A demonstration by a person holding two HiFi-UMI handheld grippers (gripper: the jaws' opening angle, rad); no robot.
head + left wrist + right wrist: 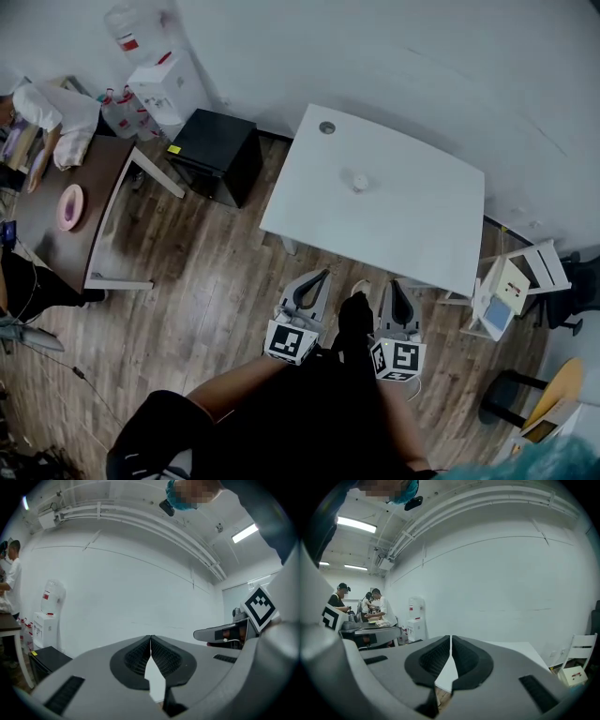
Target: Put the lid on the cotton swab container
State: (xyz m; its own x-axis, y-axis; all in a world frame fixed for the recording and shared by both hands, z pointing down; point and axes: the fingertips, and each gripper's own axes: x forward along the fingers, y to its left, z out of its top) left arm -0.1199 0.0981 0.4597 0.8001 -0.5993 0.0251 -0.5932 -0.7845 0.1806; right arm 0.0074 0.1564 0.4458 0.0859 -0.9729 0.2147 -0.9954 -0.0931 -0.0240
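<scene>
A small pale container [359, 180] stands near the middle of the white table [412, 225]; it is too small here to tell a lid from it. A round grey disc [326, 127] lies at the table's far left corner. Both grippers hang over the wooden floor, short of the table's near edge. My left gripper [322, 275] [150, 640] is shut with nothing between its fingers. My right gripper [394, 285] [450, 639] is shut and holds nothing too. In the right gripper view the table [520, 649] shows just beyond the jaws.
A black cabinet [217, 150] and a water dispenser [167, 84] stand left of the table. A brown desk [56, 234] with a pink plate [70, 206] is at far left, with people beside it. A white chair [514, 281] stands at the table's right.
</scene>
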